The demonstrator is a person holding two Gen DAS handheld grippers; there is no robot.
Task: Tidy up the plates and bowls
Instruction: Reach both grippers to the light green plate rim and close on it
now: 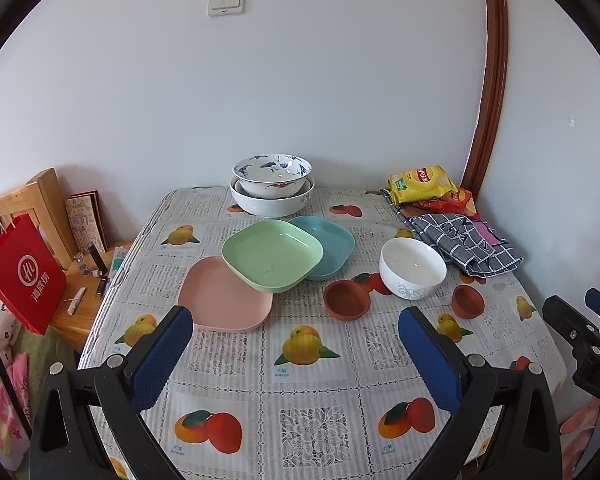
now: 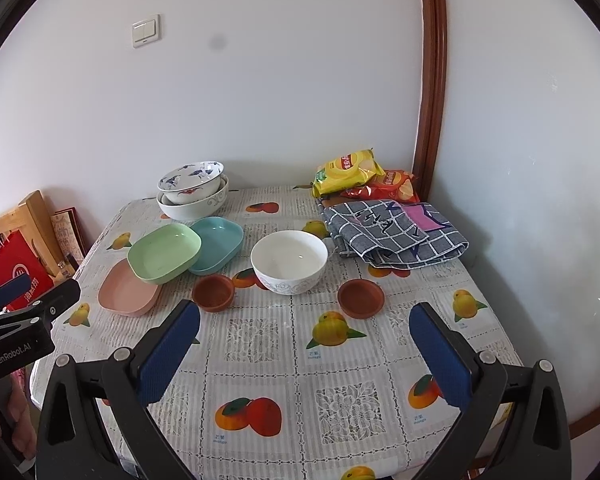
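We hold our left gripper (image 1: 296,344) and right gripper (image 2: 304,330) spread wide, grasping nothing. From the plain white ceramic bowl (image 2: 289,261) at table centre, the overlapping pink, green and teal square plastic plates (image 2: 165,254) lie toward nine o'clock — two stacked patterned bowls (image 2: 193,189) at eleven.

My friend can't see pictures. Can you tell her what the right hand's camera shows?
The open right gripper hovers over a fruit-print tablecloth, aimed at a round white bowl between two small brown clay dishes. To the left, a square green plate leans on pink and teal plates.
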